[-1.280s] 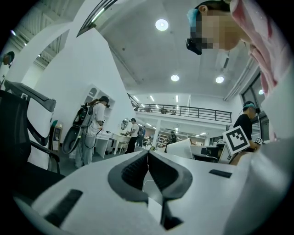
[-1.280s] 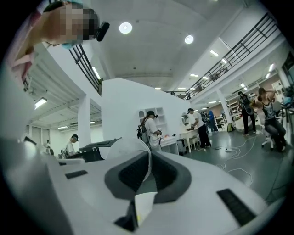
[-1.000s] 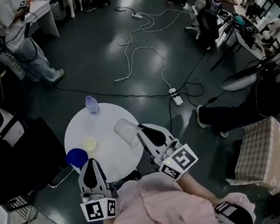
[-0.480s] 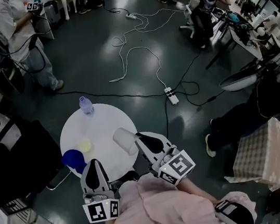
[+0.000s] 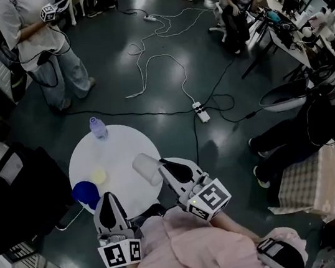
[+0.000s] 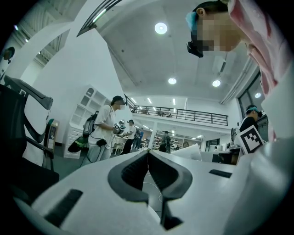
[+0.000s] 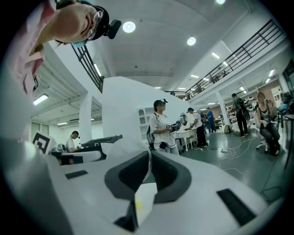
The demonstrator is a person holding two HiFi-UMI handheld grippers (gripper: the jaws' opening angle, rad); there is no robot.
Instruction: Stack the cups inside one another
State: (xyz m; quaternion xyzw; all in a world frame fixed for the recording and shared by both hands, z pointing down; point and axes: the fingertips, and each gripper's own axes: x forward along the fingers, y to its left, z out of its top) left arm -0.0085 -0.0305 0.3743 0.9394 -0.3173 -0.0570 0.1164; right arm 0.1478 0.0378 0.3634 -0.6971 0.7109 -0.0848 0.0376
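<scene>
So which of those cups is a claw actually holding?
The pale see-through cup, pinched by its rim in the right claw. The blue cup and the yellow cup stand untouched.

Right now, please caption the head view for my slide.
Right gripper holds translucent cup at round table, near yellow cup and blue cup.

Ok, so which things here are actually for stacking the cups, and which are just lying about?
For the job:
- clear cup, held by the right gripper
- yellow cup
- blue cup

Just lying about:
- water bottle
- power strip
- floor cables
</scene>
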